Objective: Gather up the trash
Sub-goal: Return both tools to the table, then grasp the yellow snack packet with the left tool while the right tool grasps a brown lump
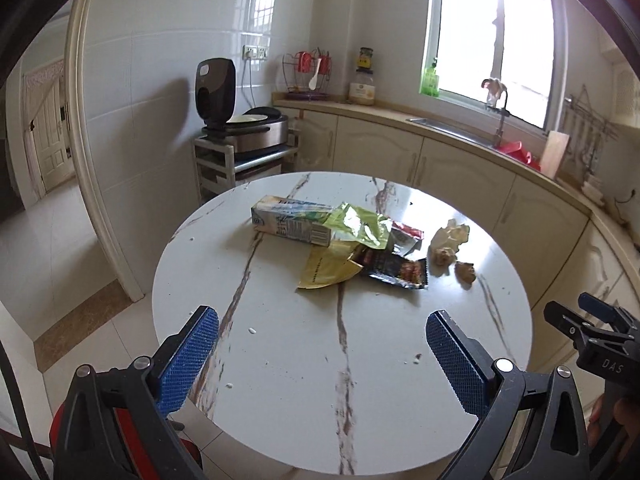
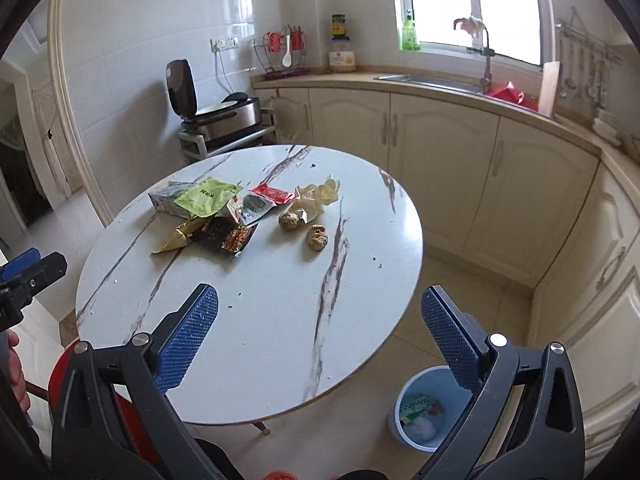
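Trash lies in a heap on the round marble table (image 1: 280,360) (image 2: 260,320): a carton (image 1: 290,224) (image 2: 168,200), a green wrapper (image 1: 356,226) (image 2: 206,196), a yellow packet (image 1: 324,270) (image 2: 172,240), a dark snack bag (image 1: 396,268) (image 2: 226,236), a red sachet (image 2: 272,193), a crumpled tissue (image 1: 450,236) (image 2: 318,196) and two brown lumps (image 2: 316,236). My left gripper (image 1: 320,356) is open over the table's near part, well short of the heap. My right gripper (image 2: 318,334) is open too, empty, above the table's near edge. A blue bin (image 2: 424,412) holding some waste stands on the floor below it.
Cream cabinets (image 2: 440,152) with a sink (image 2: 432,80) curve round the back and right. A small cart with a cooker (image 1: 248,132) stands behind the table. A red stool (image 2: 64,364) shows at the lower left. A doorway (image 1: 44,140) opens on the left.
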`<state>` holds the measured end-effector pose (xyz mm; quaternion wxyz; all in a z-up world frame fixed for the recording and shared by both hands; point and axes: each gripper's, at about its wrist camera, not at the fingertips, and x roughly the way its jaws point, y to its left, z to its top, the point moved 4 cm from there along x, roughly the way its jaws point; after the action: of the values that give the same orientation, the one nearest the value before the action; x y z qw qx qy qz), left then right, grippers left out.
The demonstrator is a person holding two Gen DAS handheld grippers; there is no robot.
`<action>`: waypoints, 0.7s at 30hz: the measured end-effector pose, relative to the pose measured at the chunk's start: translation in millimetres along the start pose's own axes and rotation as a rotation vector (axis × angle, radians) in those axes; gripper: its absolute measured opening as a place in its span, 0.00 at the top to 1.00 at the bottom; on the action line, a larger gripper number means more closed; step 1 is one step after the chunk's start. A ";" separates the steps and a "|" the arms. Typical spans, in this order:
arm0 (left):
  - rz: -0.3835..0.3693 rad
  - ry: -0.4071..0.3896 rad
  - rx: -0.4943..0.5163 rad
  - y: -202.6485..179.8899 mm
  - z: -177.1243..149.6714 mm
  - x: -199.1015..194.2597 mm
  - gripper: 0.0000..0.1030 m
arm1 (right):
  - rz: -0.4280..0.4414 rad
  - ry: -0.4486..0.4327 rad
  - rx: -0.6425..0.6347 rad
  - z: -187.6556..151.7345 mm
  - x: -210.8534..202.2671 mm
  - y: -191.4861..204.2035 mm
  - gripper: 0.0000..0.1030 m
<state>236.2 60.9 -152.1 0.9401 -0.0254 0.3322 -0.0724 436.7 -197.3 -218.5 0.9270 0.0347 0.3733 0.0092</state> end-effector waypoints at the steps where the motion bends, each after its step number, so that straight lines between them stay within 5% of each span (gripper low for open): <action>1: 0.006 0.021 0.000 -2.0 5.1 13.4 0.01 | -0.006 0.021 -0.006 -1.0 9.3 -2.6 0.01; 8: 0.035 0.170 0.035 -16.1 31.8 101.8 0.01 | 0.016 0.134 -0.019 4.0 77.9 -9.1 0.02; 13: 0.061 0.207 0.099 -33.7 68.4 158.7 0.05 | 0.024 0.175 -0.019 11.7 107.0 -13.5 0.03; 15: 0.079 0.225 0.128 -37.3 73.3 180.7 0.23 | 0.018 0.189 -0.026 15.4 116.9 -13.8 0.08; 21: 0.040 0.258 0.137 -38.9 70.6 216.3 0.38 | 0.005 0.226 -0.050 23.7 141.2 -15.7 0.33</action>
<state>442.2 -10.7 -227.8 0.8904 0.0549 0.4449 -0.0790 554.8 -208.3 -300.2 0.8795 0.0112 0.4751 0.0245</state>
